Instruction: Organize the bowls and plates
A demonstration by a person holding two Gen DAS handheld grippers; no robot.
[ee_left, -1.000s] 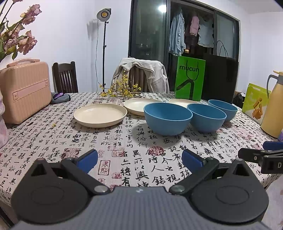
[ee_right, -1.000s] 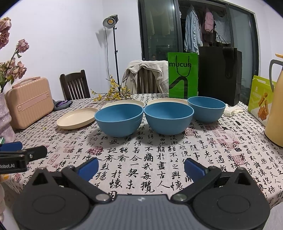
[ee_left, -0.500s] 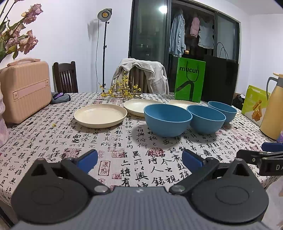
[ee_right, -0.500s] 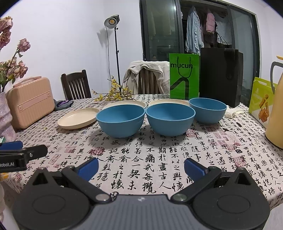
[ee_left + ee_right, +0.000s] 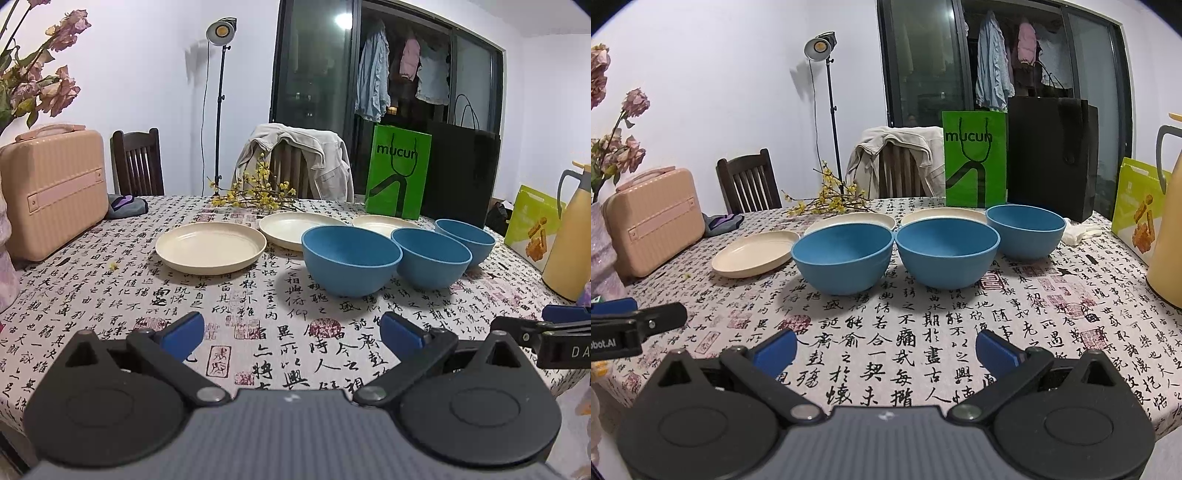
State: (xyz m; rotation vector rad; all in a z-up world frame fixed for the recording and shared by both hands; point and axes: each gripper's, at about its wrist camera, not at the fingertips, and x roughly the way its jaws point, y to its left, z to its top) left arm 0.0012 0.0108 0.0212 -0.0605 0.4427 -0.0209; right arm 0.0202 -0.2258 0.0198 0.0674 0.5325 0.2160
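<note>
Three blue bowls stand in a row on the calligraphy tablecloth: the left bowl (image 5: 351, 258) (image 5: 844, 256), the middle bowl (image 5: 430, 256) (image 5: 947, 251) and the right bowl (image 5: 465, 240) (image 5: 1025, 229). Three cream plates lie beside and behind them: one at the left (image 5: 210, 247) (image 5: 753, 253), a second (image 5: 291, 225) (image 5: 849, 221) and a third (image 5: 384, 223) (image 5: 942, 214) partly hidden by the bowls. My left gripper (image 5: 291, 334) is open over the near table edge, holding nothing. My right gripper (image 5: 886, 349) is open too, short of the bowls.
A pink case (image 5: 51, 188) and dried flowers (image 5: 40, 85) stand at the left. Green bag (image 5: 975, 158), black bag (image 5: 1052, 155), yellow flask (image 5: 1167, 218) and a snack bag (image 5: 1137, 210) line the back and right. Chairs (image 5: 750, 184) stand behind the table.
Both grippers have drifted slightly; the scene sits marginally lower in the views. Bowls and plates have not moved.
</note>
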